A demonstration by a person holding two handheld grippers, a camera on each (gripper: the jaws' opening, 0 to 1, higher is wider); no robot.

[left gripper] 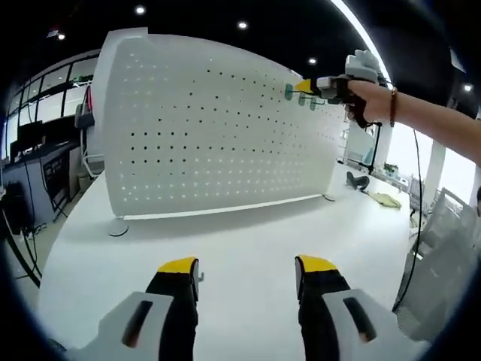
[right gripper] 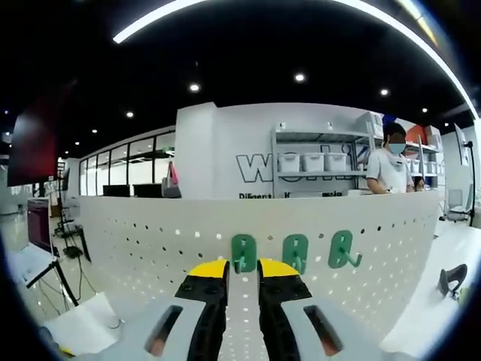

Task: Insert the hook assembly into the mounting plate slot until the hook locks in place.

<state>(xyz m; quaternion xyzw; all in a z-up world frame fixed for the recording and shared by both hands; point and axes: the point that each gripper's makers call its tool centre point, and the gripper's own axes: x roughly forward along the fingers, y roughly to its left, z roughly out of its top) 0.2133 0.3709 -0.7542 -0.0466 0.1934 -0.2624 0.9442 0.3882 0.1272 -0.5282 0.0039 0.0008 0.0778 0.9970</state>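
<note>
In the right gripper view, the right tool (right gripper: 242,269) is seen with its yellow-tipped jaws set narrow, a slim gap between them, right at the lower edge of a green hook (right gripper: 243,253) on the white perforated mounting plate (right gripper: 135,241). Whether the jaws actually pinch the hook cannot be told; its lower end is hidden behind the tips. The hook is a flat green plastic piece with a small oblong opening near its top, standing upright, long axis vertical on the plate. Two further green hooks (right gripper: 295,252) (right gripper: 343,250) are seated to its right in the same row, the far one ending in a curled tip that points outward.

In the left gripper view, the left tool (left gripper: 246,272) is held wide open over the white counter (left gripper: 248,241), grasping nothing. The plate (left gripper: 218,128) stands upright on the counter, and the right tool (left gripper: 304,87) is seen at its upper right corner, held by a hand (left gripper: 368,101). The hooks (left gripper: 301,96) there are small and hard to resolve.
</note>
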